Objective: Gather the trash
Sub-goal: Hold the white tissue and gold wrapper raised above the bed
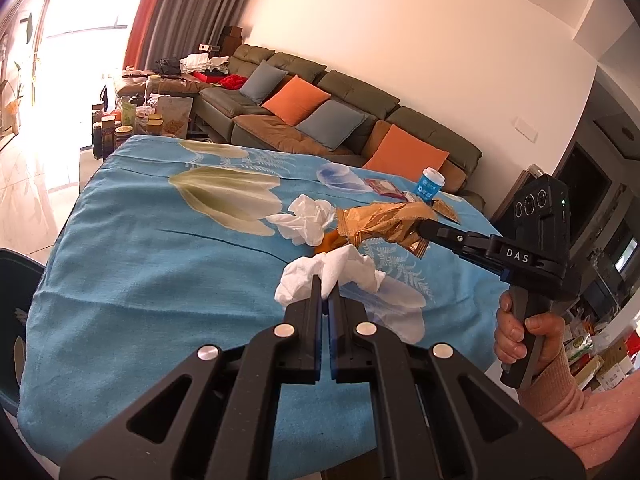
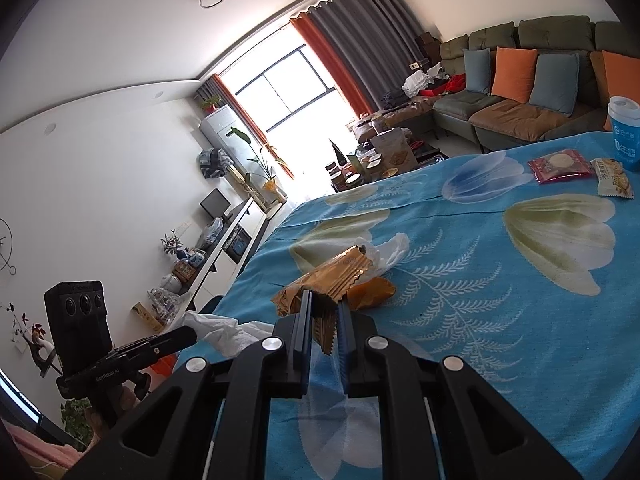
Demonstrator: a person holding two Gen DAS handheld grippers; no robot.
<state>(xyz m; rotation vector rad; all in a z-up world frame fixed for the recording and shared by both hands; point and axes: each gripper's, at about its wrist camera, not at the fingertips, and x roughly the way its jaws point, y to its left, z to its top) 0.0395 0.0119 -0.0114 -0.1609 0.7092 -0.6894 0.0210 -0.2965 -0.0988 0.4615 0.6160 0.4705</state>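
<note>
Both grippers clamped on trash
Left gripper pinches a white tissue; right gripper grips a gold wrapper mid-counter.

Two crumpled white tissues, one gold wrapper, two sealed snack packets, one blue cup, four sofa cushions.

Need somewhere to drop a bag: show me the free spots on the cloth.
Free: the blue cloth left of the held tissue, up to its far edge. Crowded: the centre around the gold wrapper and loose tissue, and the cup corner.
</note>
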